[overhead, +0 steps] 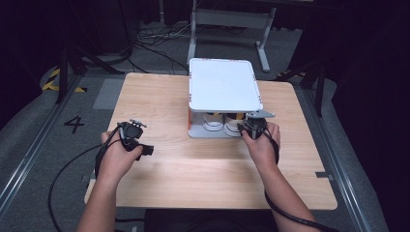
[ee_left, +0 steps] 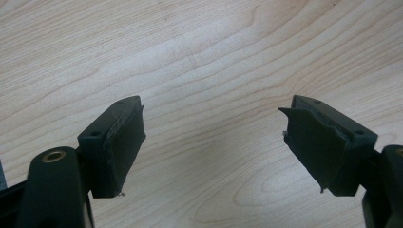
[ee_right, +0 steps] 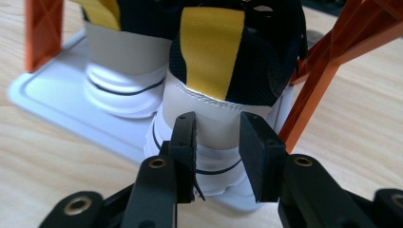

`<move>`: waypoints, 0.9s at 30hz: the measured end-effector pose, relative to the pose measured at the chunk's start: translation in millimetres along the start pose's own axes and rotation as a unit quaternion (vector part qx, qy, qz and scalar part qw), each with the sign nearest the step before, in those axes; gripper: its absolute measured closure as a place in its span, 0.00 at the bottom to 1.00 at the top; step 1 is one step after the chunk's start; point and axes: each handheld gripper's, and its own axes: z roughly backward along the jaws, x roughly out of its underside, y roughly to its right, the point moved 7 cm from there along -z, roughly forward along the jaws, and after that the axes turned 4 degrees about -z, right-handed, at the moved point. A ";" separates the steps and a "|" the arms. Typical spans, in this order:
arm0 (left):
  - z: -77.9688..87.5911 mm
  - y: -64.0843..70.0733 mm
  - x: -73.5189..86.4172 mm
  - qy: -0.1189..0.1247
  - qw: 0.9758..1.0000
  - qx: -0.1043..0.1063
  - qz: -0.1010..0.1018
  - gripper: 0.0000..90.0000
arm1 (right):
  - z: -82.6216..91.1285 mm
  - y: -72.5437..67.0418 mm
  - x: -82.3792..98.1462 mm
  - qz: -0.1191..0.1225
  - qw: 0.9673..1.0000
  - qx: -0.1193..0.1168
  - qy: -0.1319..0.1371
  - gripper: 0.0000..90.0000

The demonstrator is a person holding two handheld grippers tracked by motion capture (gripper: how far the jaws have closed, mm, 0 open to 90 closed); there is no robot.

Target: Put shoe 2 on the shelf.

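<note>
White rubber heel of a black-and-yellow sneaker (ee_right: pixel 223 95) sits directly ahead of the right gripper (ee_right: pixel 217 142), jaws partly spread around it, on the white rack's (overhead: pixel 220 84) lower tray. Likely light, stiff there: grasp the heel. Left gripper (ee_left: pixel 214 142) spread over bare surface (ee_left: pixel 199 57).

High view: bench (overhead: pixel 159 169) brightly lit from above, surroundings falling to near black. White shelf top (overhead: pixel 222 84) close to overexposed, detail washed out. Soft shadows under hands. Overall picture soft, low resolution. Left gripper view: even light, wood grain sharp, near jaws slightly blurred. Right gripper view: shoe heel (ee_right: pixel 218 90) fairly sharp, background and edges blurred.
</note>
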 end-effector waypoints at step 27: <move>11.8 3.1 1.4 0.001 1.000 0.001 -0.006 0.23 | 86.5 33.7 -26.1 -0.002 0.999 -0.035 0.022 0.40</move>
